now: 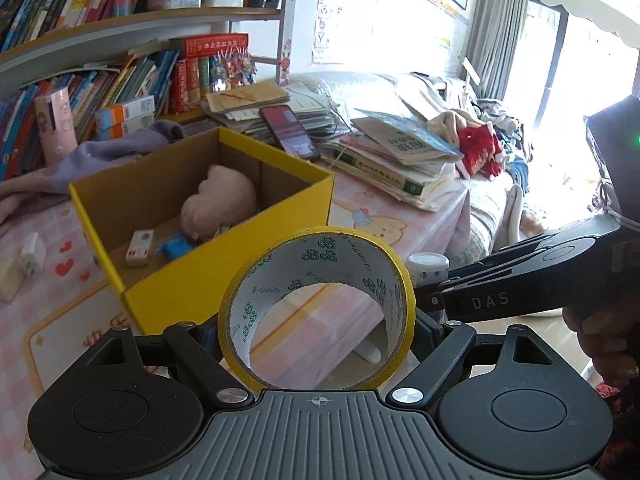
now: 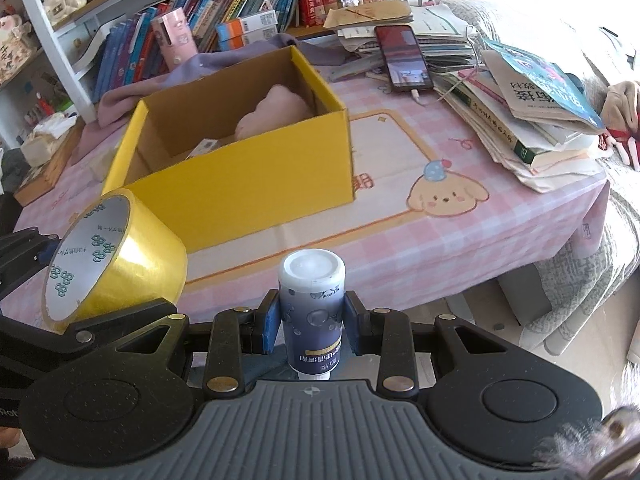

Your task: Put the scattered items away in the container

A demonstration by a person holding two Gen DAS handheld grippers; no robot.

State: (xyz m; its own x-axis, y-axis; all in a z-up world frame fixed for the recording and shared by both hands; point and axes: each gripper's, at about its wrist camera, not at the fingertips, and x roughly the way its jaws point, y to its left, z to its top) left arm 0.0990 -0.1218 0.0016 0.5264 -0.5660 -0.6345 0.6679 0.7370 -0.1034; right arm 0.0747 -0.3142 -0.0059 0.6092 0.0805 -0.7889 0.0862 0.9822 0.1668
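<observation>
My left claw (image 1: 316, 332) is gripping the tape roll (image 1: 316, 304), jaws spread wide on its sides, hole facing the camera. My right claw (image 2: 310, 322) is clamping a small tube (image 2: 312, 308), blue pads pressing both sides, white cap pointing away from me. Both are hanging over the table's near edge, tape left of the tube, just beside it.

The yellow box (image 2: 248, 184) is sitting open on the table (image 2: 460, 240), far of both claws. Inside it a pink plush (image 1: 218, 200) is lying toward the far right corner, with a small white-red pack (image 1: 139, 247) and a blue item (image 1: 176, 249) on the near floor of the box.

The table is wearing a pink checked cloth with a cartoon puppy print. At the far right a phone (image 2: 404, 58) is lying screen up on a messy stack of books (image 2: 532, 120) and papers. A lilac cloth (image 1: 116, 148) is bunching behind the box. At the left edge small white packs (image 1: 24, 264) are sitting on the cloth. Shelves (image 1: 100, 24) crammed with books are running along the far left wall. Bright window with grey curtains far right, a covered sofa below it.
</observation>
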